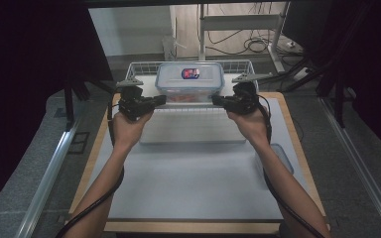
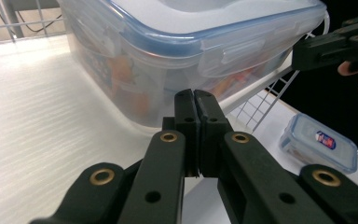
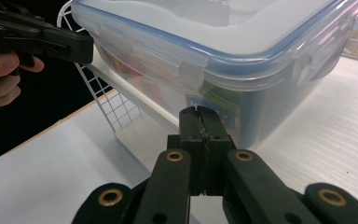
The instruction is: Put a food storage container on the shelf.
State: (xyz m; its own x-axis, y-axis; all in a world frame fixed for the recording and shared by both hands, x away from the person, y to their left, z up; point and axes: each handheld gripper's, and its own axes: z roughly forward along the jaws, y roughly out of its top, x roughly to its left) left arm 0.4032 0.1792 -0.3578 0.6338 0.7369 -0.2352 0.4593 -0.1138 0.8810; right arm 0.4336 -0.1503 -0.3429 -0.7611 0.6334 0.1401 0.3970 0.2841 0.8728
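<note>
- My left gripper (image 1: 158, 100) sits at the left end of the big lidded container (image 1: 190, 81), jaws pressed together on nothing, tips pointing at its wall.
- My right gripper (image 1: 220, 101) mirrors it at the right end, jaws likewise closed and empty.
- Both my forearms reach forward, hands level with each other, the container between them.
- That container stands in the white wire basket (image 1: 140, 67) at the far edge of the table (image 1: 188, 188).
- I count two containers: this one and a small lidded container (image 2: 318, 143) on the table, well apart.
</note>
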